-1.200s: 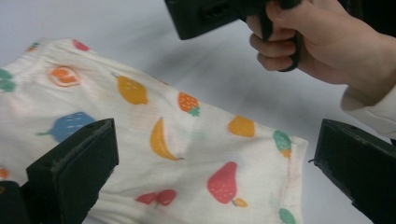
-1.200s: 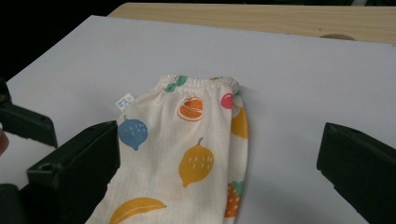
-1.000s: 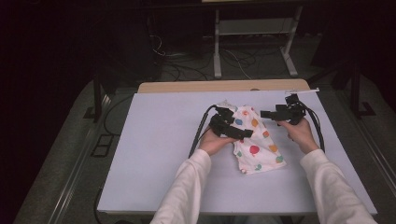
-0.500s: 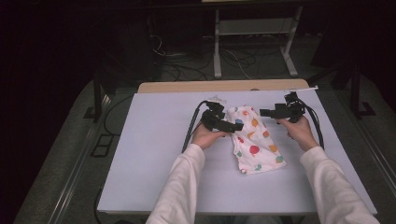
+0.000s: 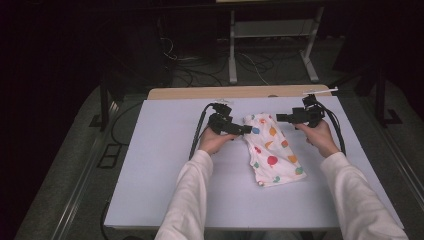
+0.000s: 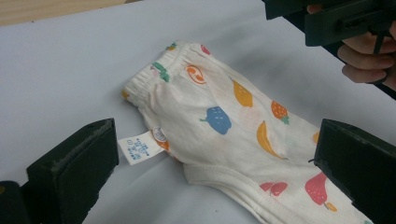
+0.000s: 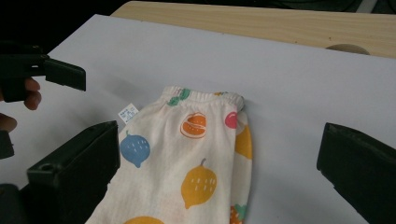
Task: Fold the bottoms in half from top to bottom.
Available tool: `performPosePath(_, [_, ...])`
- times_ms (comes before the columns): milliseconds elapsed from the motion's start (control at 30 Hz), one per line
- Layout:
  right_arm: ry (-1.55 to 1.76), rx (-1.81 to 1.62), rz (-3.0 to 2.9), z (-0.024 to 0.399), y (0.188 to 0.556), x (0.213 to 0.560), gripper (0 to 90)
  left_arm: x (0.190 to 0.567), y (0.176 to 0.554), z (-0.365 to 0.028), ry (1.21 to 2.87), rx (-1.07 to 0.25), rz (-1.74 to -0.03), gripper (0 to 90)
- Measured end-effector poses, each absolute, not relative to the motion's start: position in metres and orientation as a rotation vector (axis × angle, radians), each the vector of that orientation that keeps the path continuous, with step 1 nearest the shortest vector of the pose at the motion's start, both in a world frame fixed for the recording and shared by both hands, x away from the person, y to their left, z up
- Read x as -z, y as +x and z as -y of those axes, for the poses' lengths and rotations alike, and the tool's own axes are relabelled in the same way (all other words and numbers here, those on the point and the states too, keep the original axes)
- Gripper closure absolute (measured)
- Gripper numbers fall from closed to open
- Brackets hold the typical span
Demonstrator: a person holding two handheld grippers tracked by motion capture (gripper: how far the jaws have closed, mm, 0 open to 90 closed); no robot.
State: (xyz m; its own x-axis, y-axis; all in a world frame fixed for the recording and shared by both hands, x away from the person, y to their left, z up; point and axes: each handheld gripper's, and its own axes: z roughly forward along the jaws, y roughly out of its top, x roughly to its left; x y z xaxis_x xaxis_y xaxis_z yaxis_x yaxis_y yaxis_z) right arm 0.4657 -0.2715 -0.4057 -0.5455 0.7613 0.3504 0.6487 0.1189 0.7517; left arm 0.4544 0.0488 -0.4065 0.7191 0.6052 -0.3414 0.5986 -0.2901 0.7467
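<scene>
A cream garment (image 5: 272, 148) printed with coloured fruit lies folded flat on the white table cover (image 5: 160, 170), its elastic waistband toward the far side. My left gripper (image 5: 246, 130) is just off its left edge, near the waistband, and stands open. In the left gripper view the jaws are spread wide around the garment (image 6: 224, 121) and its white label (image 6: 136, 148), holding nothing. My right gripper (image 5: 280, 118) hovers at the garment's far right corner, also open. In the right gripper view its jaws flank the waistband end of the garment (image 7: 191, 154).
A strip of bare wood (image 5: 240, 92) shows along the table's far edge. Beyond it stand a metal frame (image 5: 232, 50) and loose cables on the dark floor. Black cables trail from both grippers across the cover.
My left gripper has drawn back to the left and slightly farther away, off the garment's left edge. The right gripper and the garment have barely moved.
</scene>
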Motion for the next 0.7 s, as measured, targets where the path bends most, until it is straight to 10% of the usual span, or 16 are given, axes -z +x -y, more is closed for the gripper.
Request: performPosePath(700, [1.456,-1.426,-2.251,0.268,0.481,0.409,0.0,0.428,0.490,-0.059,1.915,0.047,-1.013,0.0])
